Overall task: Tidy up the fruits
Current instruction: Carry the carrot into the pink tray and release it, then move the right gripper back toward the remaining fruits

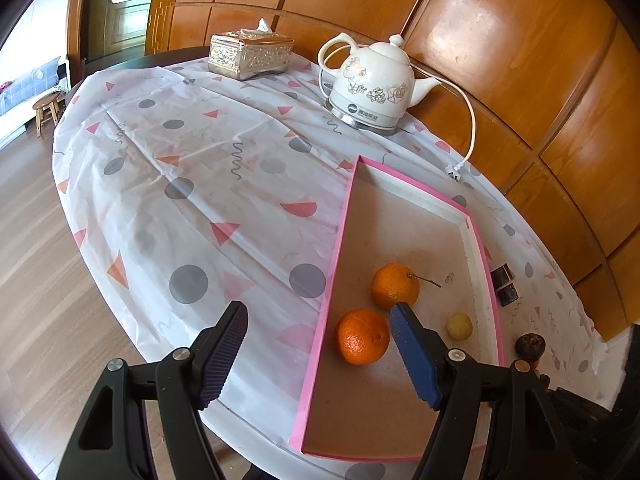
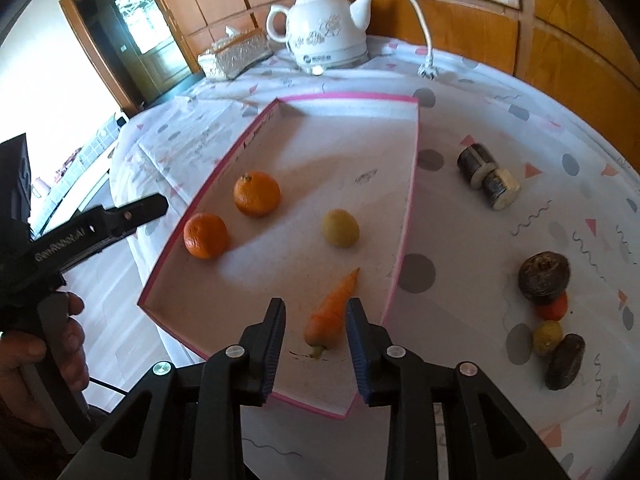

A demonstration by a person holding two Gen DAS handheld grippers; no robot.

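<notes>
A pink-rimmed tray (image 2: 414, 168) lies on the patterned tablecloth and holds two oranges (image 2: 257, 194) (image 2: 206, 236), a small yellow fruit (image 2: 340, 228) and a carrot (image 2: 332, 308). The carrot rests on the tray floor between the fingers of my right gripper (image 2: 316, 305), with a gap showing at the left pad, so this gripper is open. My left gripper (image 1: 320, 308) stands wide open above the tray's left rim (image 1: 344, 216), near one orange (image 1: 362, 336) and gripping nothing. The other orange (image 1: 395, 286) and the yellow fruit (image 1: 459, 326) lie beyond it.
Right of the tray lie two dark cane pieces (image 2: 488, 176), a dark round fruit (image 2: 544, 278), a small red-orange fruit (image 2: 554, 306), a yellow-green one (image 2: 548, 336) and a dark oval one (image 2: 566, 362). A white kettle (image 2: 328, 28) with its cord and a tissue box (image 2: 236, 56) stand at the back.
</notes>
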